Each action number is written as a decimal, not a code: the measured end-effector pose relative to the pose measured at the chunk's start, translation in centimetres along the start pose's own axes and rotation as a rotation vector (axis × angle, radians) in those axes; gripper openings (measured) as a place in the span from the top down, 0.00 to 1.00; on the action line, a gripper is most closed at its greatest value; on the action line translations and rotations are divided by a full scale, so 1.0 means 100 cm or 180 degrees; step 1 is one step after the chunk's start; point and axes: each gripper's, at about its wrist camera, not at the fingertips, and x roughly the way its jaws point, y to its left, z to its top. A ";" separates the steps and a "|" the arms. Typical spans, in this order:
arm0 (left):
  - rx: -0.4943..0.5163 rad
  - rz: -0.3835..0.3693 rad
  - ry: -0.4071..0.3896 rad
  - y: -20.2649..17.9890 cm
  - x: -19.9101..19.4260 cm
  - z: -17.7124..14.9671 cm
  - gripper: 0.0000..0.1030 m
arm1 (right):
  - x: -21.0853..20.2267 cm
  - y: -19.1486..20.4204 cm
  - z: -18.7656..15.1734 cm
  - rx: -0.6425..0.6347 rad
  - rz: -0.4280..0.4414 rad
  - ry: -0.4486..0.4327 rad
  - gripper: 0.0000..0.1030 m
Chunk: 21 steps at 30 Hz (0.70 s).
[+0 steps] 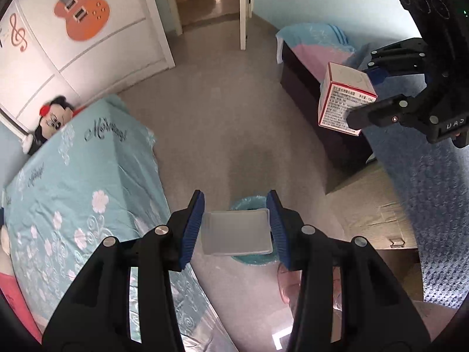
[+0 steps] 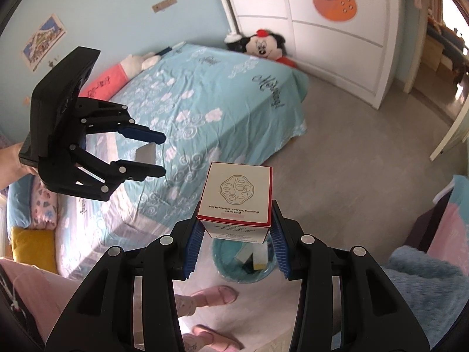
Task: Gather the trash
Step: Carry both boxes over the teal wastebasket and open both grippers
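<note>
Between the blue pads of the left gripper (image 1: 236, 228) a flat translucent plastic lid (image 1: 238, 231) is gripped, held above a teal bin (image 2: 244, 259) on the grey floor (image 1: 222, 135). Over the same bin, a white box with red edges (image 2: 236, 196) is clamped in the right gripper (image 2: 236, 234). Smaller boxes are seen inside the bin. Beyond, a bed with a turquoise cover (image 2: 211, 102) and a plush mouse (image 2: 263, 44) are seen against the white wardrobe (image 2: 337, 44).
</note>
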 end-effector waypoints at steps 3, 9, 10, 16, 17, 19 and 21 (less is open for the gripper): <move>-0.0047 -0.0027 0.0096 0.002 0.022 -0.011 0.59 | 0.028 -0.001 -0.008 0.0021 0.0066 0.0092 0.58; -0.0042 -0.0110 0.0235 0.007 0.071 -0.030 0.59 | 0.083 -0.008 -0.026 0.0059 0.0206 0.0294 0.58; -0.0046 -0.0127 0.0259 0.008 0.078 -0.033 0.59 | 0.090 -0.009 -0.029 0.0059 0.0224 0.0308 0.58; -0.0061 -0.0226 0.0455 0.010 0.135 -0.057 0.59 | 0.146 -0.016 -0.053 0.0089 0.0297 0.0522 0.58; -0.0073 -0.0265 0.0482 0.010 0.142 -0.060 0.59 | 0.157 -0.017 -0.059 0.0124 0.0331 0.0571 0.58; -0.0097 -0.0329 0.0548 0.008 0.158 -0.067 0.59 | 0.179 -0.018 -0.072 0.0159 0.0358 0.0706 0.58; -0.0165 -0.0463 0.0629 0.007 0.174 -0.074 0.59 | 0.193 -0.017 -0.080 0.0181 0.0408 0.0807 0.58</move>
